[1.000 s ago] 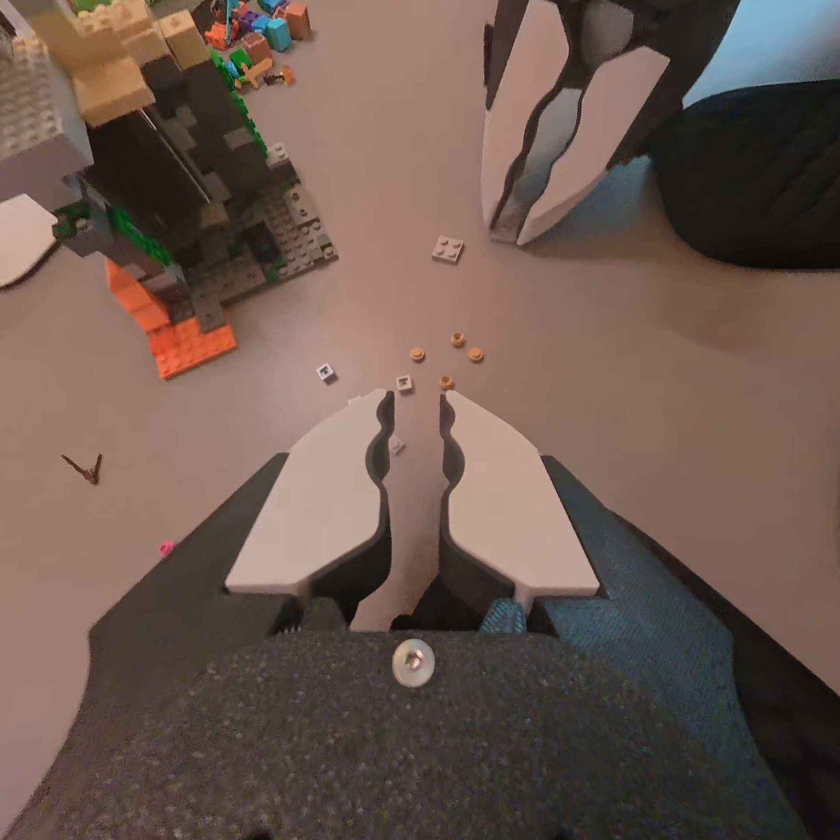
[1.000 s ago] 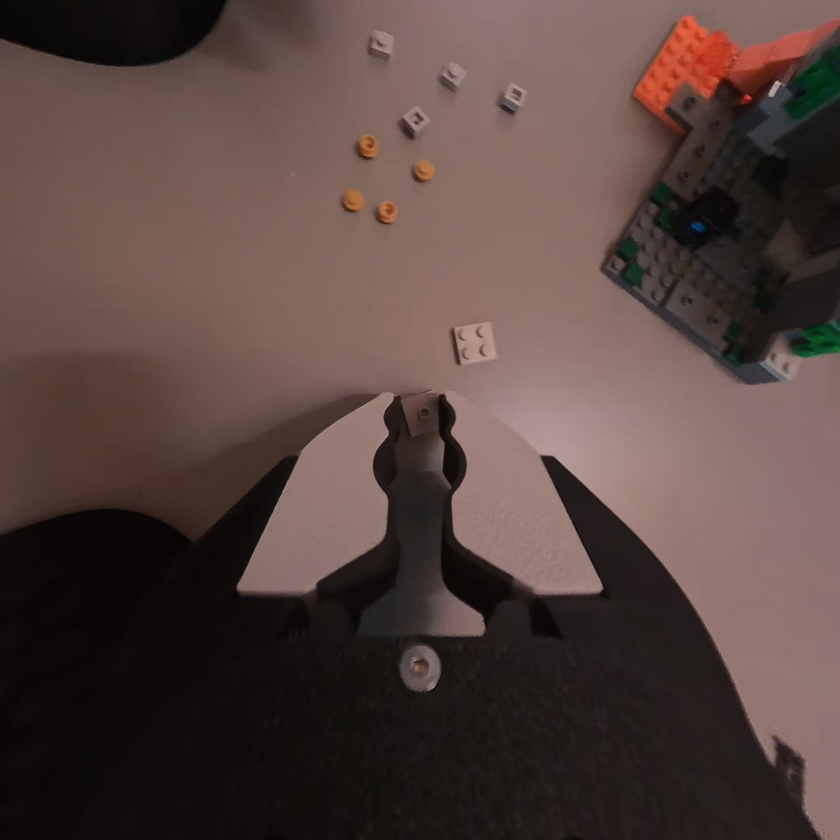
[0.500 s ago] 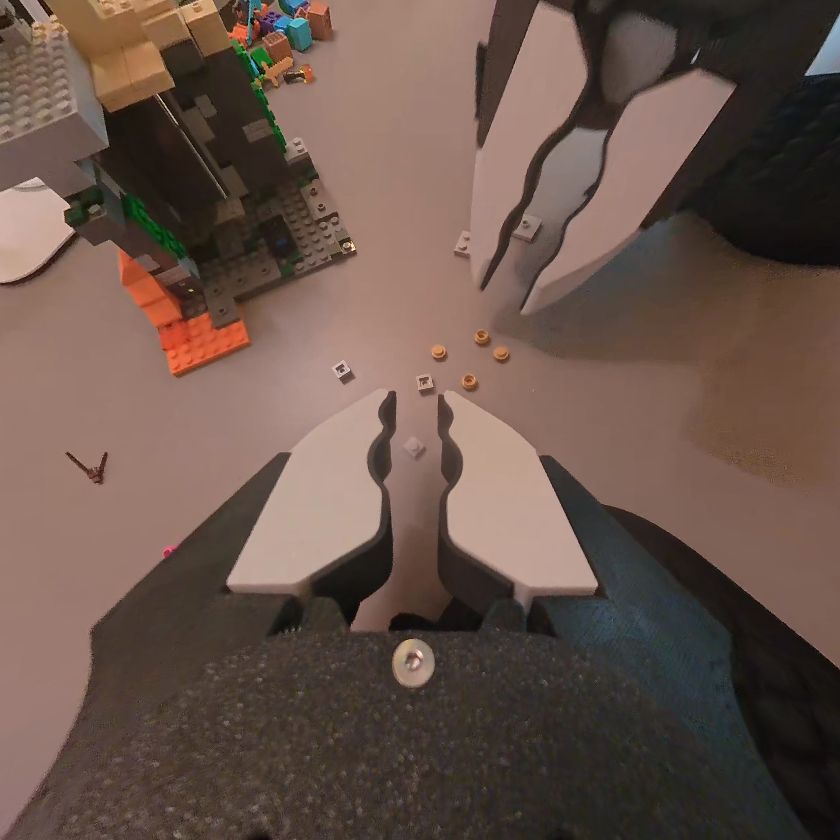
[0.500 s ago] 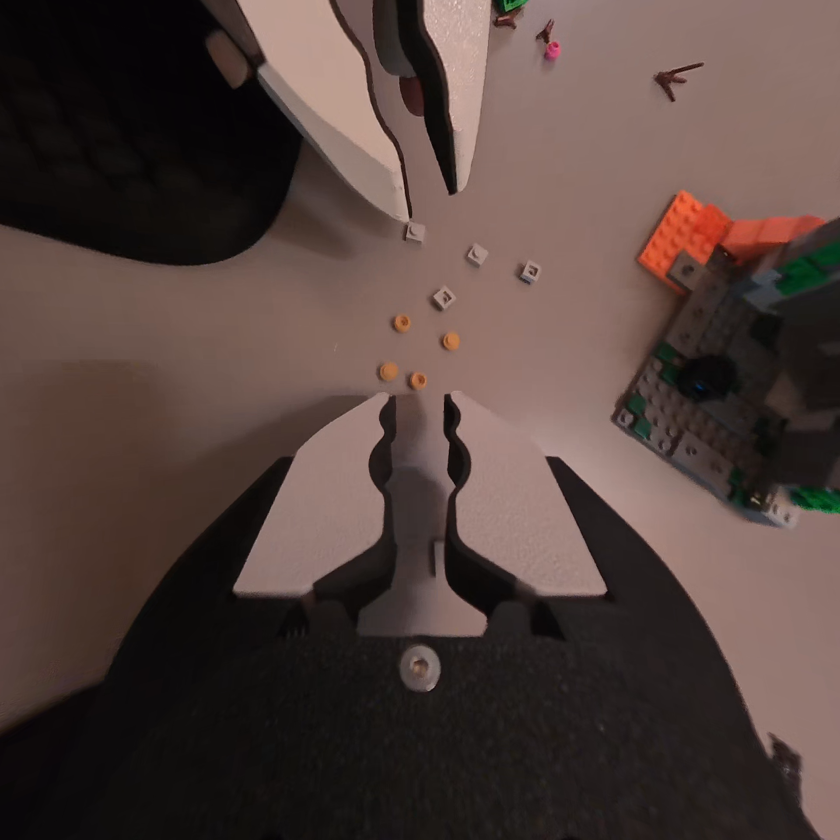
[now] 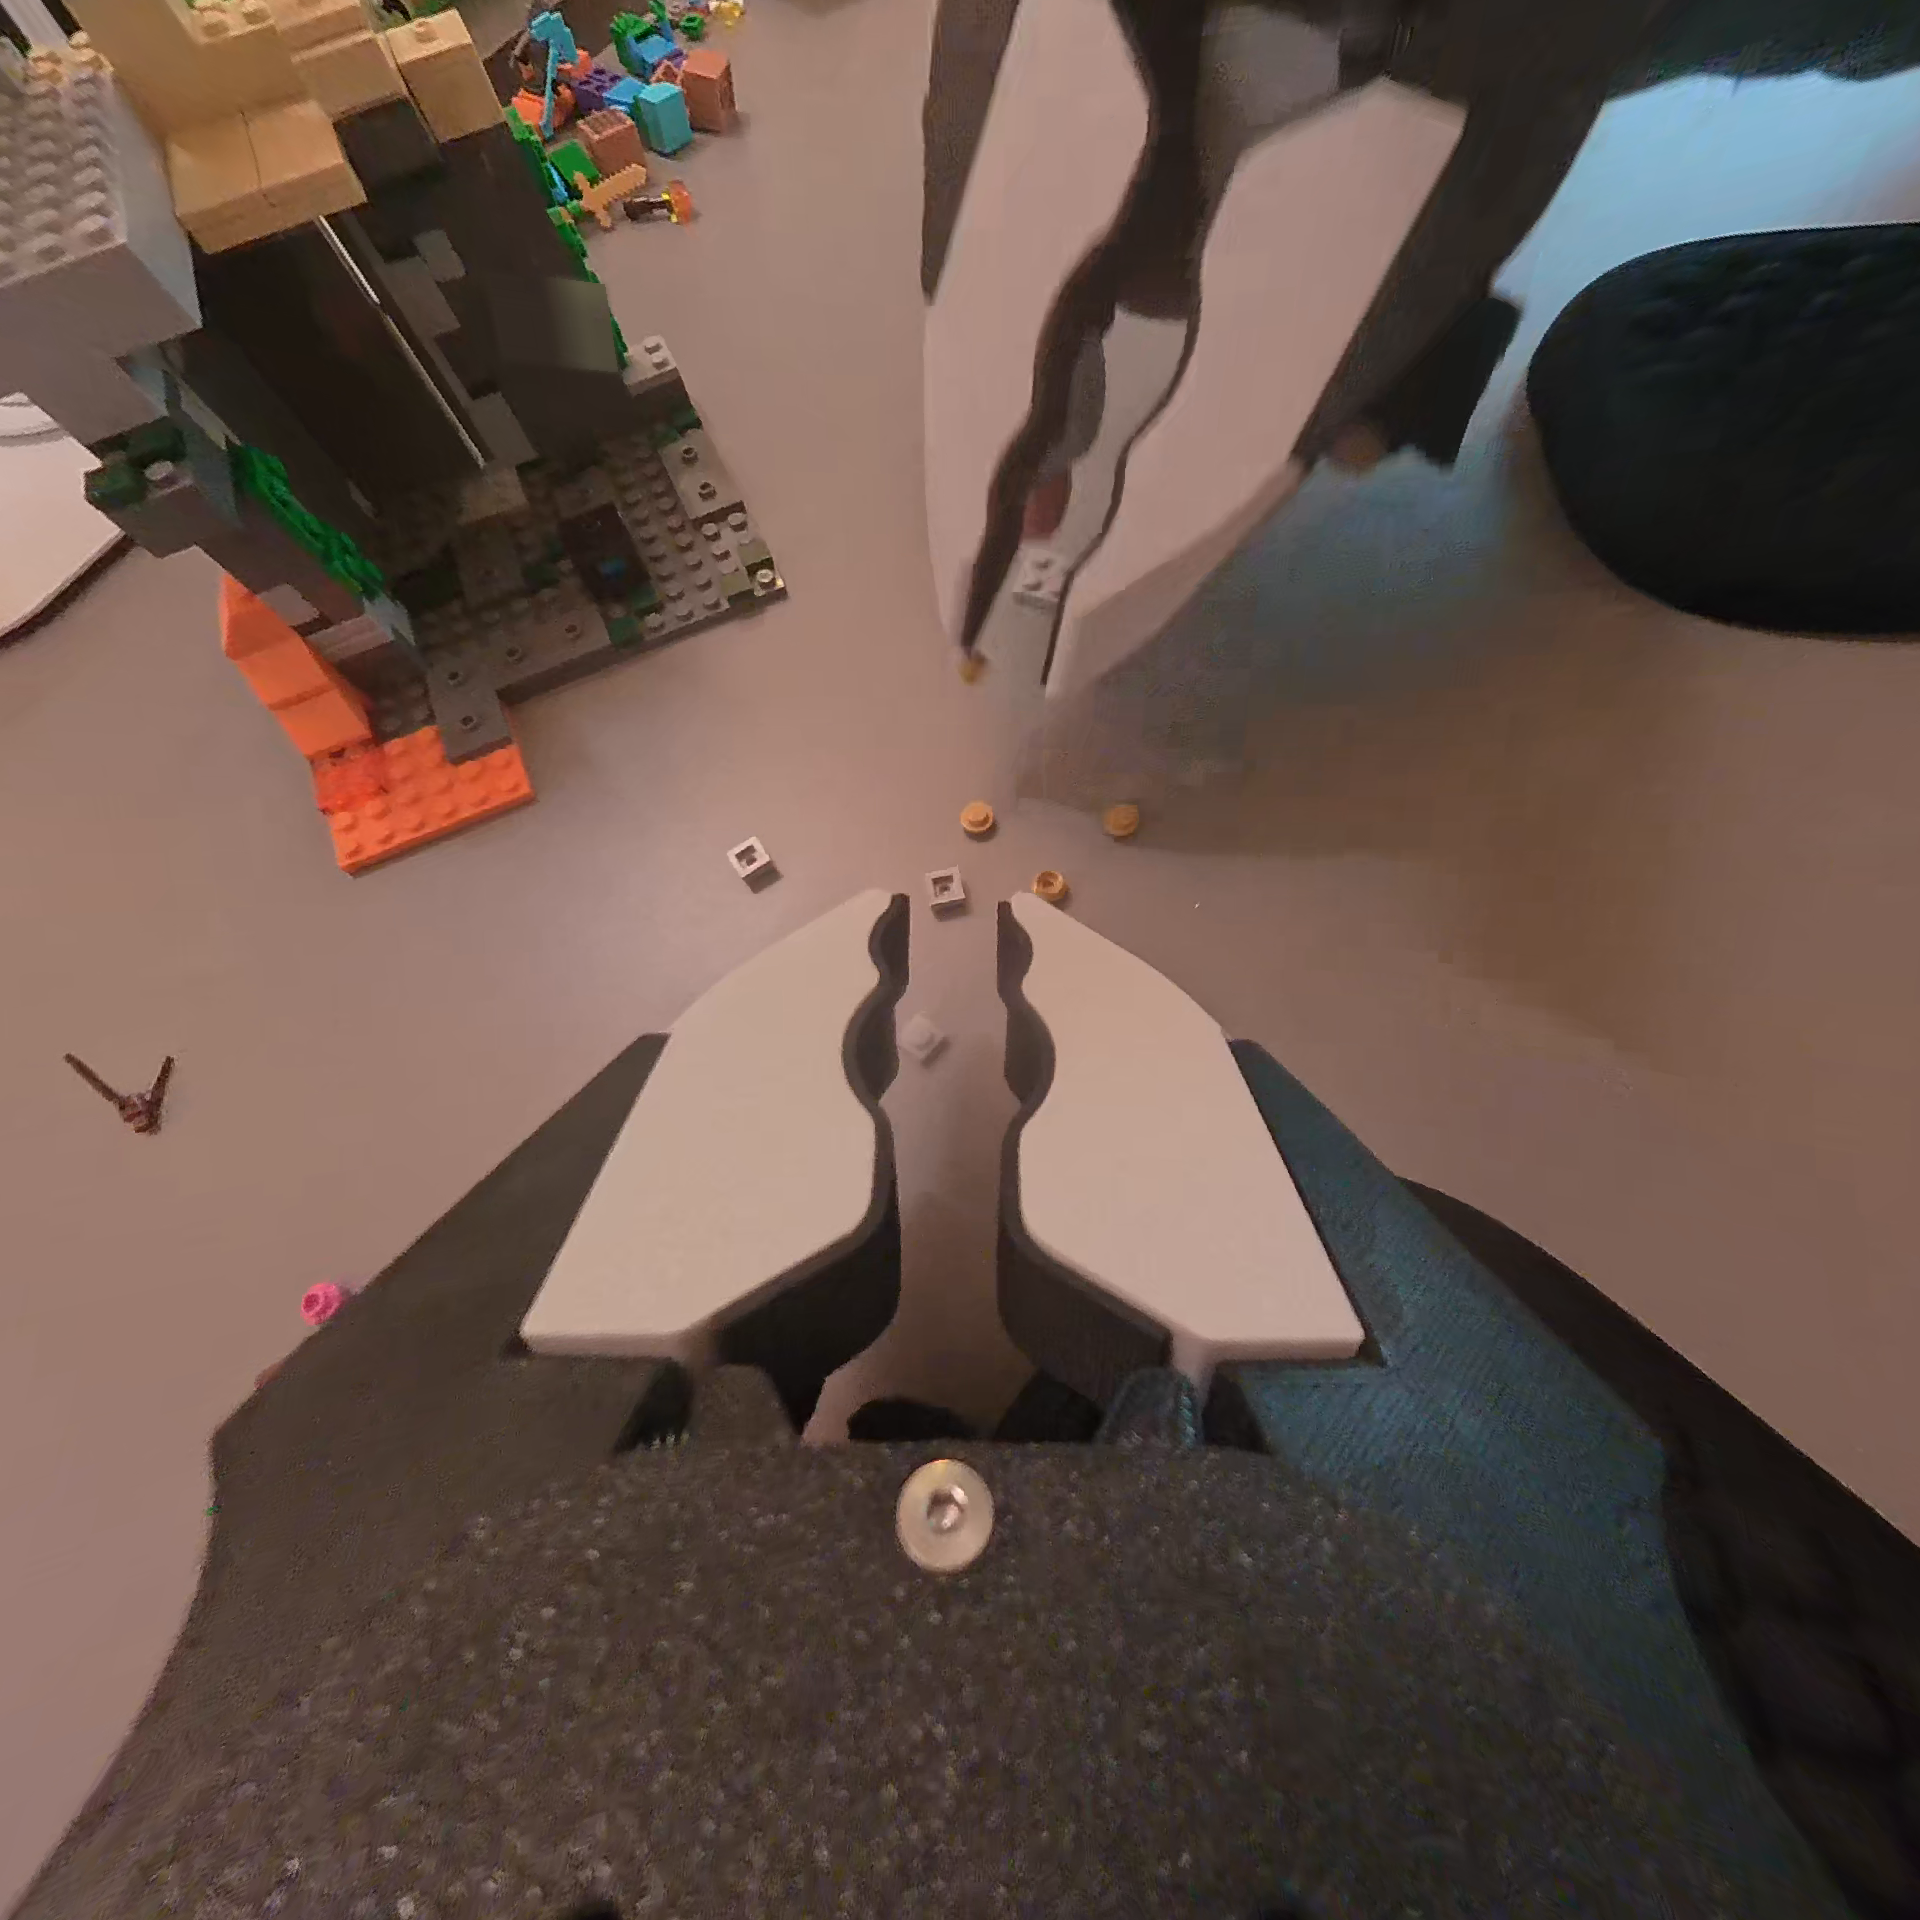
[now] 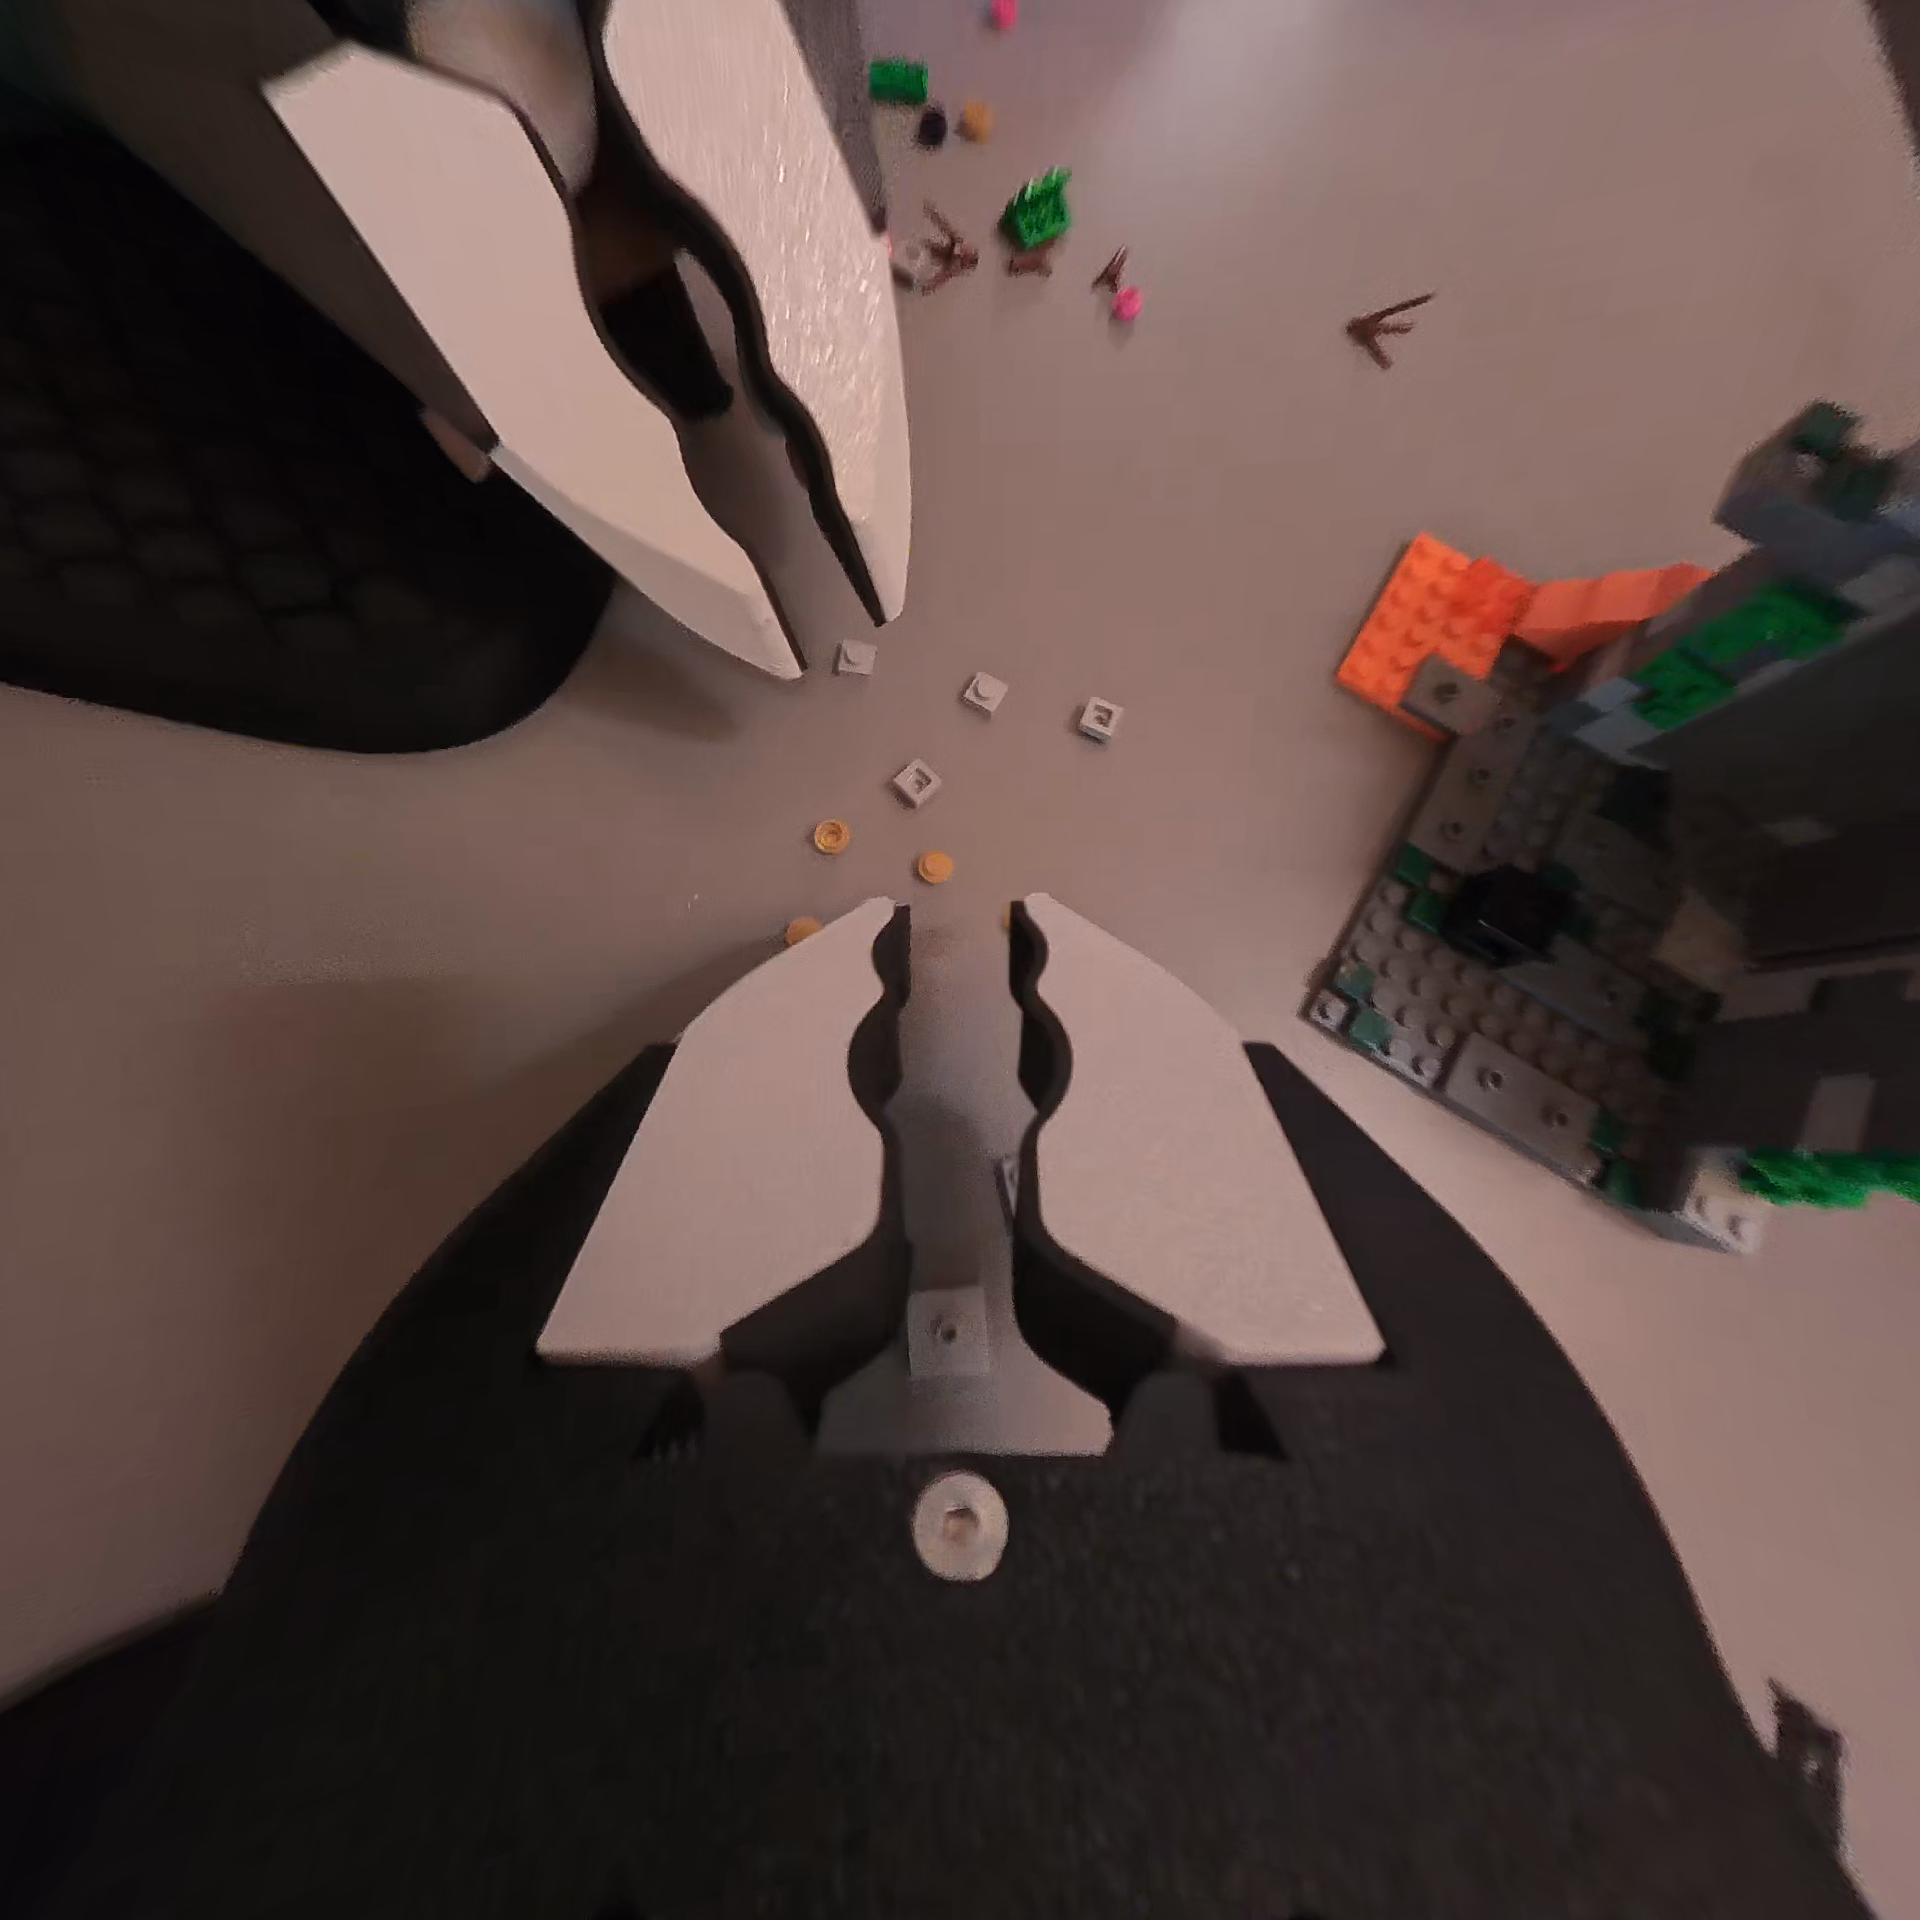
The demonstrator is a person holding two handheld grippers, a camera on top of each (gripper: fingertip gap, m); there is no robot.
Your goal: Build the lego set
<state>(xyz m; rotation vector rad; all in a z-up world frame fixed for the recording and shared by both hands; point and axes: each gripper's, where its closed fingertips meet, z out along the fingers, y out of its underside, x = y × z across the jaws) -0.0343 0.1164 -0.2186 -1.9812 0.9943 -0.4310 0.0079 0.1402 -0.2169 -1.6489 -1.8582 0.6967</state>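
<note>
My left gripper [image 5: 951, 909] and right gripper [image 6: 958, 912] both hang parted, empty; the tiny grey plate [image 5: 923, 1037] looks light, rigid, skittish, so I'd pinch its side edges

Grey table [image 5: 312, 987], scattered lego pieces [image 5: 977, 821]

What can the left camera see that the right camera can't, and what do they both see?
Only the left wrist view shows the colourful loose brick pile, the tan top of the build, and the right gripper from outside, a grey 2x2 plate between its fingers.

Only the right wrist view shows the green plant pieces, the brown twig pieces beside them, and the left gripper from outside.

Both show the orange plate at the build's corner, small grey square plates, round tan studs and the lone brown twig.
</note>
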